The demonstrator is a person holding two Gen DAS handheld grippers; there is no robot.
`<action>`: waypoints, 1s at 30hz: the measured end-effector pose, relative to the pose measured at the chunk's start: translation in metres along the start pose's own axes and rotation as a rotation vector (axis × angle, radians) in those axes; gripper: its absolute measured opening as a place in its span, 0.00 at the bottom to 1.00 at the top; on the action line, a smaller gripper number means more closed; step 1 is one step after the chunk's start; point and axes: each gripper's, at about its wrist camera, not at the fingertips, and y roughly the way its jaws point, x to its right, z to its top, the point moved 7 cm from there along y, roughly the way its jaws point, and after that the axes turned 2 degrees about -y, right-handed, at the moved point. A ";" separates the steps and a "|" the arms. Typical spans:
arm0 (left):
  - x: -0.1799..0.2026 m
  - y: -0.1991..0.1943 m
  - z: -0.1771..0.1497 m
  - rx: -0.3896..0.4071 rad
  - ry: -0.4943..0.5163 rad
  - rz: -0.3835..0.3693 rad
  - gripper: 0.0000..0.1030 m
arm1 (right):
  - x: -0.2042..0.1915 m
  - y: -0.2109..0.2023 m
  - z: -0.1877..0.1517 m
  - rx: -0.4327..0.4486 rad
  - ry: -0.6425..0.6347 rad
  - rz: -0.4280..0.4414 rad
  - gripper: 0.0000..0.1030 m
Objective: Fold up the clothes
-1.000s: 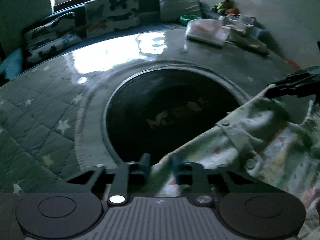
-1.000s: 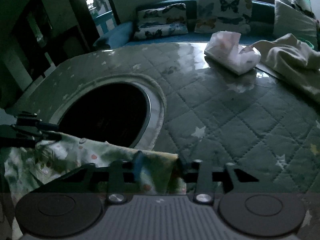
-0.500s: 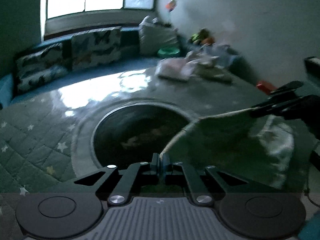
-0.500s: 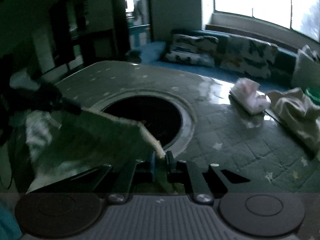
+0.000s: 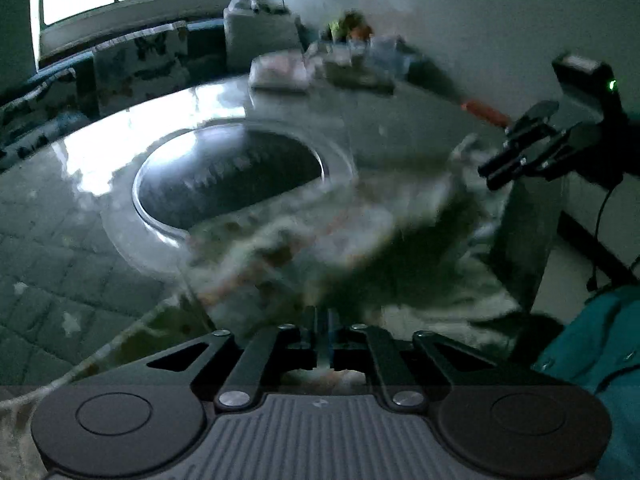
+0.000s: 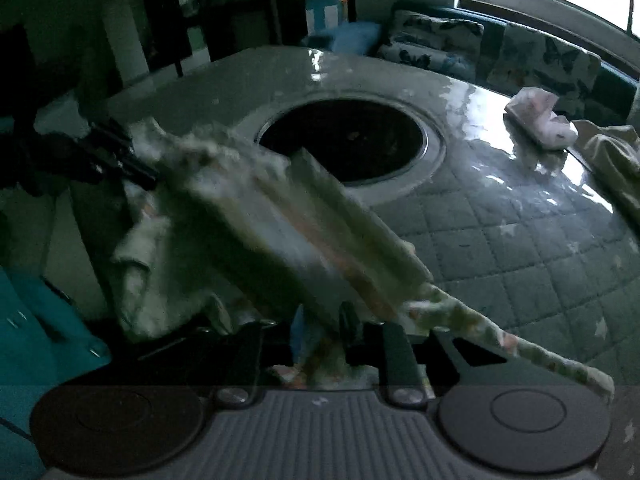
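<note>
A pale patterned baby garment (image 5: 300, 248) hangs stretched in the air between my two grippers, above the near edge of the quilted table; it is motion-blurred. My left gripper (image 5: 321, 324) has its fingers close together with a strip of the cloth between them; its jaws are opening. My right gripper (image 6: 323, 328) pinches a bunched corner of the garment (image 6: 260, 216), and its jaws are opening too. Each wrist view shows the other gripper at the cloth's far end: the right gripper (image 5: 492, 176) and the left gripper (image 6: 148, 172). A narrow strip trails over the right gripper's body.
The table's quilted cover (image 6: 520, 240) has a round dark opening (image 6: 344, 140) in its middle. A folded pile of clothes (image 6: 540, 120) and a loose cloth (image 6: 608, 148) lie at the far side. Butterfly-print cushions (image 6: 540, 52) line a bench. A teal sleeve (image 5: 592, 352) is close.
Both grippers have risen and drawn back from the table with the garment. The cloth, slack a second ago, was pulled taut and now swings blurred between them.
</note>
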 end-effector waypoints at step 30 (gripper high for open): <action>-0.068 0.043 0.039 -0.001 -0.240 0.135 0.06 | 0.051 0.041 0.041 0.022 0.167 -0.096 0.11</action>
